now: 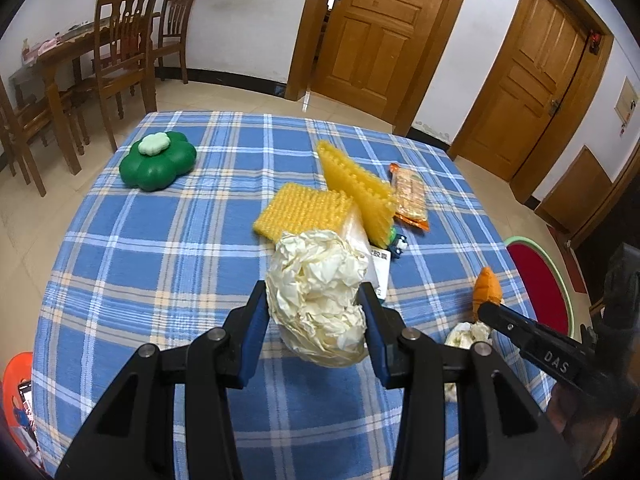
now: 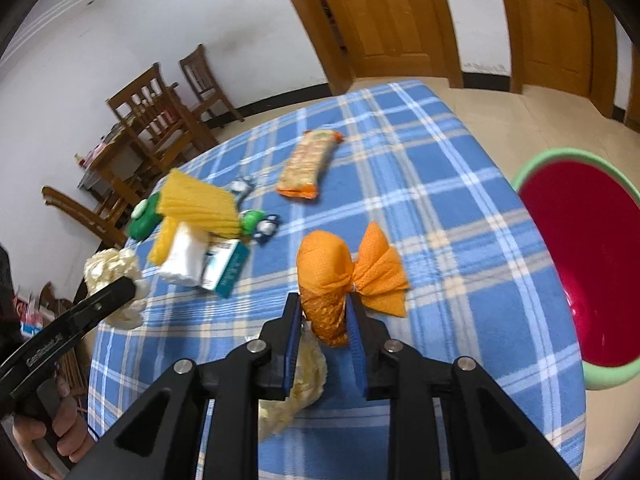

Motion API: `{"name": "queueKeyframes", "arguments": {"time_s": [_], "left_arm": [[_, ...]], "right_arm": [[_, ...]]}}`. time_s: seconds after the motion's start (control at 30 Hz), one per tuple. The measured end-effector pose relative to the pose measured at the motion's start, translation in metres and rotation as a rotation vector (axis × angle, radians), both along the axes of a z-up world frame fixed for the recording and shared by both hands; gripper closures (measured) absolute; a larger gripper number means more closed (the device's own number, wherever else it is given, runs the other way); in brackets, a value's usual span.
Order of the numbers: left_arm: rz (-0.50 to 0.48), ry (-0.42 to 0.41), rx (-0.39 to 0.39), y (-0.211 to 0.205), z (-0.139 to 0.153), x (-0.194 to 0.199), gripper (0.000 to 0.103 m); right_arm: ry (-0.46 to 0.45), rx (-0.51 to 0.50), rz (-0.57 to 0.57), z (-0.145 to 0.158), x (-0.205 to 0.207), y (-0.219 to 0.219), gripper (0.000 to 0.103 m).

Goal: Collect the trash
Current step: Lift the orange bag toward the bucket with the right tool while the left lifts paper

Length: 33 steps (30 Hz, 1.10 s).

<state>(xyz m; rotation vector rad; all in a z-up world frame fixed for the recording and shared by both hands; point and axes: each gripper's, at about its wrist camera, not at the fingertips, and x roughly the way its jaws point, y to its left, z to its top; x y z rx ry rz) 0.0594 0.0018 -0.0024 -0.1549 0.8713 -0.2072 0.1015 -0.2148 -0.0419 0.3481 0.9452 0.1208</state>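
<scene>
My left gripper [image 1: 313, 300] is shut on a crumpled cream paper ball [image 1: 320, 264], held up over the blue checked tablecloth [image 1: 160, 280]. In the right wrist view the same paper ball [image 2: 108, 268] shows at the left with a left finger [image 2: 116, 292] against it. My right gripper [image 2: 323, 304] is shut on an orange paper bundle [image 2: 324, 264] tied like a sweet, near the table's right edge. Under it another crumpled cream paper [image 2: 304, 380] lies on the cloth. A red basin with a green rim [image 2: 532, 164] stands on the floor, beyond the table's right edge.
Yellow ribbed pads [image 1: 304, 210], a white tissue pack [image 2: 184, 260], a small toy [image 2: 266, 228] and an orange snack pack [image 1: 410, 194] lie mid-table. A green flower-shaped box [image 1: 158, 160] sits far left. Wooden chairs [image 1: 124, 40] and doors [image 1: 376, 28] stand behind.
</scene>
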Motion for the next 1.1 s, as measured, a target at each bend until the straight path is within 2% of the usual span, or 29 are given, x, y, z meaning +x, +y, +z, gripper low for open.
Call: {"name": "queueKeyframes", "arguments": {"time_s": [0.07, 0.1, 0.3, 0.47, 0.53, 0.63, 0.9, 0.97, 1.03, 1.1], "left_arm": [[-0.004, 0.003, 0.001, -0.002, -0.001, 0.000, 0.058], [-0.006, 0.004, 0.002, -0.002, -0.002, 0.001, 0.058], [-0.008, 0.010, 0.004, -0.004, -0.004, 0.000, 0.058], [-0.009, 0.013, 0.002, -0.004, -0.005, 0.001, 0.058], [-0.010, 0.014, 0.002, -0.005, -0.006, 0.001, 0.058], [-0.012, 0.017, 0.002, -0.006, -0.007, 0.002, 0.058], [-0.017, 0.022, 0.006, -0.008, -0.009, 0.003, 0.058], [-0.017, 0.022, 0.005, -0.008, -0.009, 0.003, 0.058], [-0.018, 0.022, 0.006, -0.008, -0.010, 0.003, 0.058], [-0.021, 0.022, 0.008, -0.009, -0.009, 0.004, 0.058]], "right_arm": [[0.022, 0.009, -0.023, -0.005, 0.002, -0.006, 0.074], [0.028, 0.014, -0.029, -0.007, 0.002, -0.008, 0.069], [0.051, 0.033, -0.070, -0.015, 0.003, -0.019, 0.060], [0.037, 0.050, -0.092, -0.010, 0.001, -0.024, 0.046], [0.025, 0.046, -0.103, -0.007, 0.001, -0.025, 0.038], [0.009, 0.024, -0.113, -0.004, 0.003, -0.026, 0.032], [0.022, -0.046, -0.107, -0.012, 0.022, -0.022, 0.033], [0.009, -0.068, -0.098, -0.012, 0.023, -0.018, 0.040], [0.001, -0.079, -0.066, -0.011, 0.024, -0.012, 0.055], [-0.019, -0.089, -0.045, -0.007, 0.024, -0.008, 0.065]]}}
